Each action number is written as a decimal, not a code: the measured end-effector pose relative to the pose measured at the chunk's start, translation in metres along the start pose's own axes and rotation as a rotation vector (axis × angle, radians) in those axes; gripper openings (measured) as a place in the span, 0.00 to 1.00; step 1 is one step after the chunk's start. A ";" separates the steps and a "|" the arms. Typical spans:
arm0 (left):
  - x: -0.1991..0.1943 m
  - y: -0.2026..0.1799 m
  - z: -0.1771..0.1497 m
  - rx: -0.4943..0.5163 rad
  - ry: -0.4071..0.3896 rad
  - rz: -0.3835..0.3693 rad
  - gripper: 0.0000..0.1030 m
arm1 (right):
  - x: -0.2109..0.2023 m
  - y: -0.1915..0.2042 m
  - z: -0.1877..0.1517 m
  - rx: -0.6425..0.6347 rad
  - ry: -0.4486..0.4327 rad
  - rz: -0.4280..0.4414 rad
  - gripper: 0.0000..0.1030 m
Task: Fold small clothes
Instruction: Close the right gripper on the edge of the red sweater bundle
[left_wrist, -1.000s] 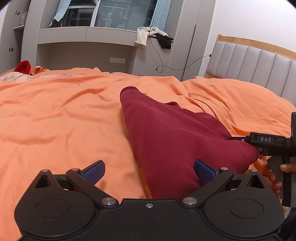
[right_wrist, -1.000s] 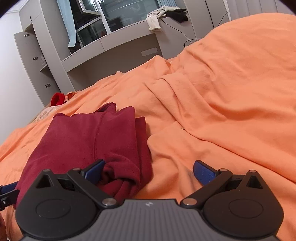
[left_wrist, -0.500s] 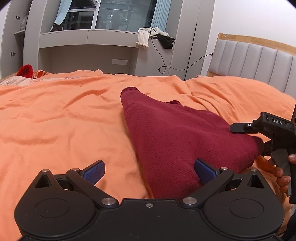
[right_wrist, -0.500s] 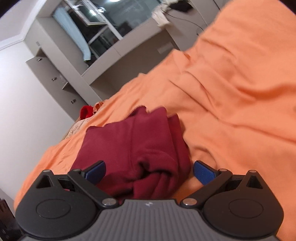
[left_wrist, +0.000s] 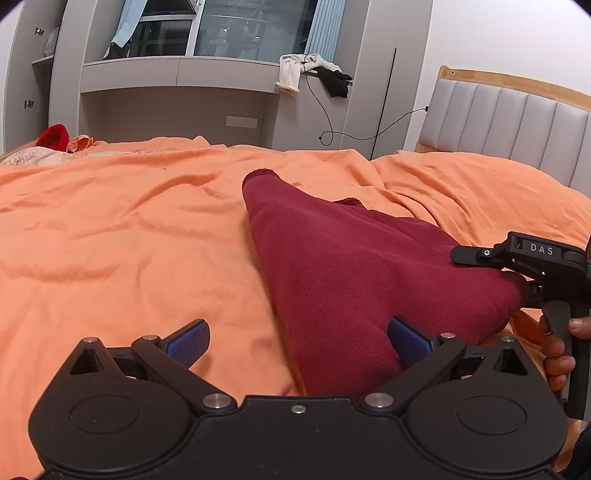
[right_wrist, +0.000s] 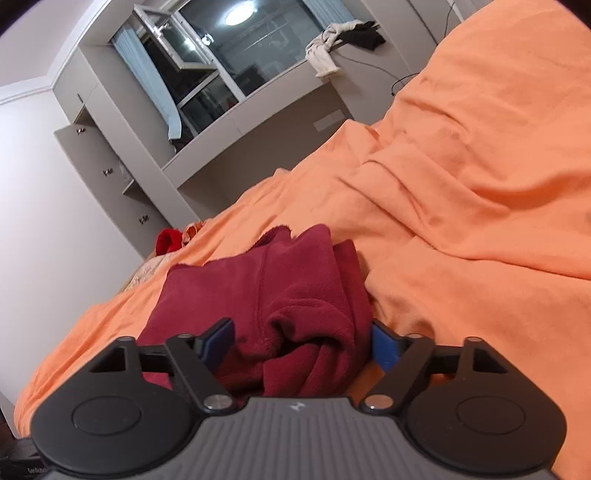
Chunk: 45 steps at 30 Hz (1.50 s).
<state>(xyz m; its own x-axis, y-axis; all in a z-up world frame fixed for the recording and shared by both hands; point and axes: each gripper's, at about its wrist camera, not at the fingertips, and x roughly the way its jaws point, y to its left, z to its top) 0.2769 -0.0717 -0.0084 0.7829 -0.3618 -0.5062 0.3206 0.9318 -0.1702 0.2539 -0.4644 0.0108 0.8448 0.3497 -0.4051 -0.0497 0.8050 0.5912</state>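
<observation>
Red bundle, far left: a small bright red cloth (left_wrist: 53, 136) lies at the far edge of the bed, beside pale patterned fabric; well apart from my work.
Orange cover: an orange duvet (left_wrist: 110, 236) spreads across the whole bed, creased in soft folds; it rises into a mound toward the headboard.
My left claw: my left gripper (left_wrist: 297, 341) sits low over the bed with its blue fingers (left_wrist: 188, 341) spread wide; the left pad is over bare orange cover, the right pad rests against the near edge of the garment; nothing is pinched between them.
Garment: the dark red sweater (left_wrist: 351, 273) lies on the cover in front of me, roughly folded, narrowing toward a cuff at its far end; in my right camera its near end is a thick bunched roll (right_wrist: 295, 325).
My right claw: my right gripper (right_wrist: 303, 341) has its blue pads on either side of that bunched end; the jaws are partly closed around the roll, and the cloth fills the gap between them; from the left camera its black body (left_wrist: 532, 258) meets the sweater's right corner.
My right hand: fingers (left_wrist: 557, 354) wrapped around the handle.
Padded headboard, far right: grey panels (left_wrist: 517, 125) with a wooden rim.
</observation>
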 end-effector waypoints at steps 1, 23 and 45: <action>0.000 0.000 0.000 -0.002 0.001 -0.001 1.00 | 0.000 -0.002 0.001 0.017 -0.004 -0.006 0.65; 0.001 0.000 -0.001 -0.007 0.003 -0.003 1.00 | 0.009 -0.017 0.000 0.093 0.003 -0.025 0.77; 0.002 0.000 -0.002 -0.011 0.002 -0.006 1.00 | 0.032 -0.017 0.006 0.080 0.046 0.024 0.57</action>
<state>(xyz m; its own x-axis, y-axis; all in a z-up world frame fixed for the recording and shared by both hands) 0.2779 -0.0722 -0.0114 0.7802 -0.3672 -0.5065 0.3193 0.9300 -0.1823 0.2851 -0.4699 -0.0082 0.8181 0.3916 -0.4211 -0.0251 0.7558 0.6543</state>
